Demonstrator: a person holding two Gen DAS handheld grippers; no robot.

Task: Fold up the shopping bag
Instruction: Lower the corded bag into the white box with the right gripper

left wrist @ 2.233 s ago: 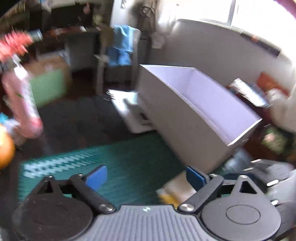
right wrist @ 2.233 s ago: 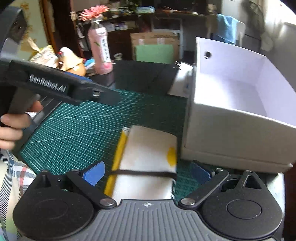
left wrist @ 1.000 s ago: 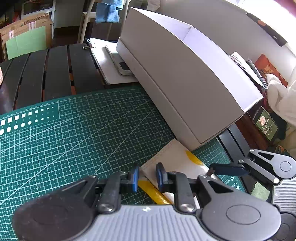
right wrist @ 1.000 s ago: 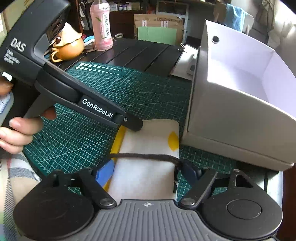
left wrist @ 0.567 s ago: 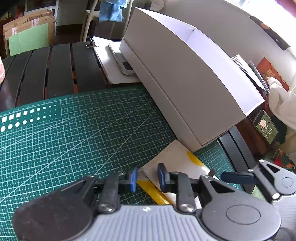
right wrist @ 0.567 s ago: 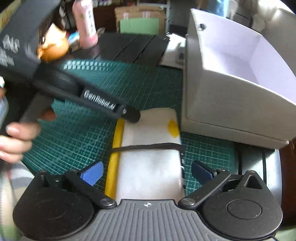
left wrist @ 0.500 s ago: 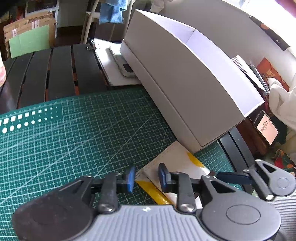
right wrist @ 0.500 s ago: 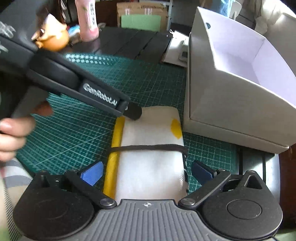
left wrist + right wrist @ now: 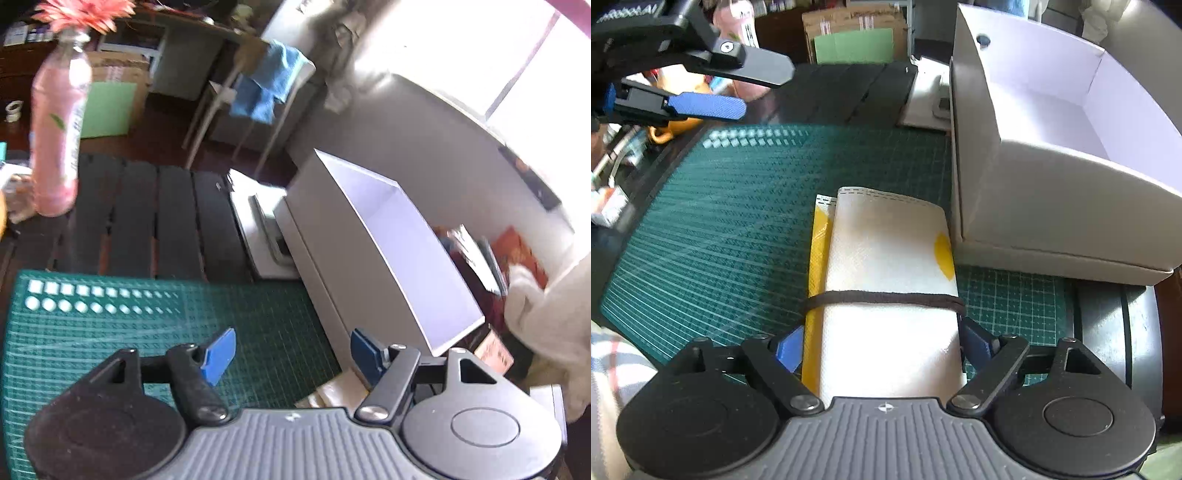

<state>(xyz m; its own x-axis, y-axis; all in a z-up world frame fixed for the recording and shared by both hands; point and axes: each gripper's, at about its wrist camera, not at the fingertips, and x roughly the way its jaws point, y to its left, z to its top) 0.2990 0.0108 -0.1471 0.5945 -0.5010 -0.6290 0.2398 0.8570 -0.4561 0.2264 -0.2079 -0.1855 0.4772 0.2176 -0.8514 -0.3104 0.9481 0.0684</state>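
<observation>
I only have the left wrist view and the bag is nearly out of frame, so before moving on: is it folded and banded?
Observer: Yes, the folded bag lies flat on the cutting mat, a black band around it.
Operator: Where's the right gripper?
Observer: The right gripper flanks the bag's near end, pads at both edges; squeezing, I cannot tell.
Operator: Near the box?
Observer: Its right edge lies close beside the white box; contact unclear.

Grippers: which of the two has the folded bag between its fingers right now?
The right gripper: its blue pads sit against both sides of the banded shopping bag. The left gripper is open over the green mat, holding nothing.
</observation>
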